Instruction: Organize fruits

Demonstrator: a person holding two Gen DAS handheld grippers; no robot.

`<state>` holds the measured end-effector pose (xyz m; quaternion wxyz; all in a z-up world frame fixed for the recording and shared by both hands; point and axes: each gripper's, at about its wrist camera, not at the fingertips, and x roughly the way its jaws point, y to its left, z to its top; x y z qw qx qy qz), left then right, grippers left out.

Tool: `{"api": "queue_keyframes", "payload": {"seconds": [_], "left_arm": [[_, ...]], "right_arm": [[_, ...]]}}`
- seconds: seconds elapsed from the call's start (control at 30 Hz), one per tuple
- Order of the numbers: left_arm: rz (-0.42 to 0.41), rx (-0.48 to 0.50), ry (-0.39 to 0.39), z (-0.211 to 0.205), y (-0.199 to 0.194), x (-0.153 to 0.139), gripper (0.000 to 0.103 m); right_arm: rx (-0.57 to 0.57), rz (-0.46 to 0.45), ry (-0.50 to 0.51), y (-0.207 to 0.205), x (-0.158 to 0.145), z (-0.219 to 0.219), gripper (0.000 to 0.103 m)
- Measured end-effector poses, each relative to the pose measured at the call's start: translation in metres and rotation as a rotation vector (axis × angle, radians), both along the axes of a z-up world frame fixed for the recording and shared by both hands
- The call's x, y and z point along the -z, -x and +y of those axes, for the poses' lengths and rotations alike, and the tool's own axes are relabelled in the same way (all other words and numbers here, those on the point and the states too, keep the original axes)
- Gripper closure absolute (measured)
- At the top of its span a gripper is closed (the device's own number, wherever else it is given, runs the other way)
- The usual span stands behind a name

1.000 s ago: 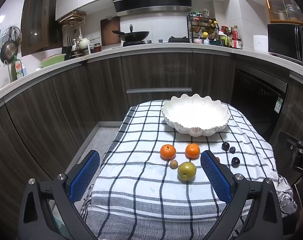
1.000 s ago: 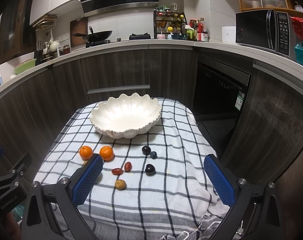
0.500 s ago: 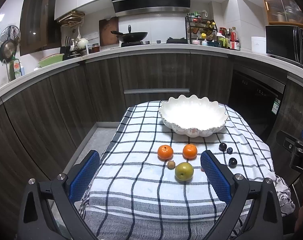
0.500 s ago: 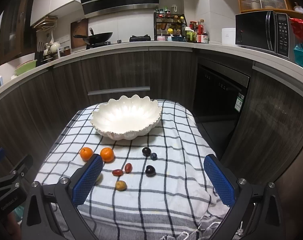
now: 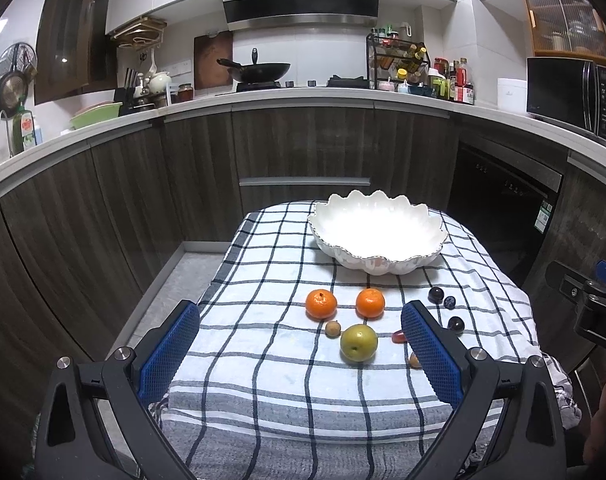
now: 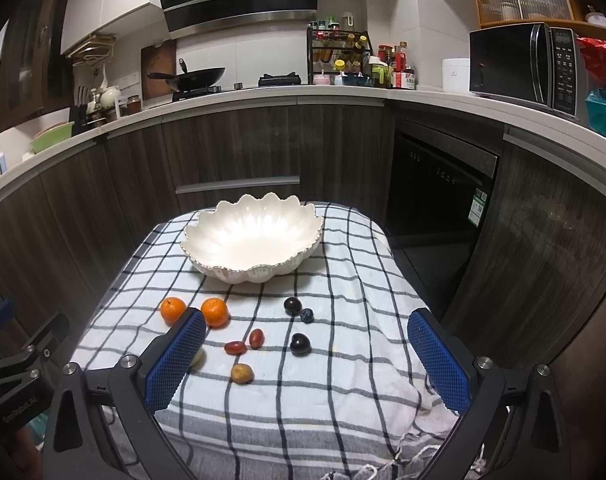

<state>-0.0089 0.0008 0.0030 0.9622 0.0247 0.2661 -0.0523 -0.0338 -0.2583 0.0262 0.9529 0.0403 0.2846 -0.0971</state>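
A white scalloped bowl (image 5: 377, 236) (image 6: 251, 240) stands empty at the far end of a checked cloth (image 5: 263, 364). In front of it lie two oranges (image 5: 321, 304) (image 5: 370, 303), a green apple (image 5: 358, 343), a small brown fruit (image 5: 332, 328), dark plums (image 6: 292, 305) (image 6: 300, 344), a blueberry (image 6: 307, 315), two red fruits (image 6: 235, 347) (image 6: 256, 338) and a yellow-brown fruit (image 6: 241, 373). My left gripper (image 5: 299, 344) is open and empty, above the near cloth. My right gripper (image 6: 307, 354) is open and empty, to its right.
The small table is ringed by dark wood cabinets (image 5: 303, 148) under a white counter. A dishwasher (image 6: 435, 184) stands to the right, close to the table. A microwave (image 6: 523, 68) sits on the counter. Floor (image 5: 163, 292) shows to the left of the table.
Both grippers have drawn back and risen a little, so the table looks slightly farther. No fruit has moved. Both grippers stay open.
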Motion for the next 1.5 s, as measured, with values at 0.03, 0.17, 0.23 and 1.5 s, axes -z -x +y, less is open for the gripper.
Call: {"api": "queue_keyframes", "payload": {"seconds": [0.03,0.17,0.23,1.5], "left_arm": [[0.0,0.0,0.0,0.0,0.0,0.0,0.0],[0.0,-0.001,0.0,0.0,0.0,0.0,0.0],[0.0,-0.001,0.0,0.0,0.0,0.0,0.0],[0.015,0.054,-0.072,-0.019,-0.022,0.008,0.001]], "right_arm": [[0.0,0.0,0.0,0.0,0.0,0.0,0.001],[0.002,-0.001,0.001,0.0,-0.001,0.0,0.001],[0.001,0.0,0.0,0.0,0.0,0.0,0.001],[-0.002,0.022,0.008,-0.011,0.011,0.001,0.001]]}}
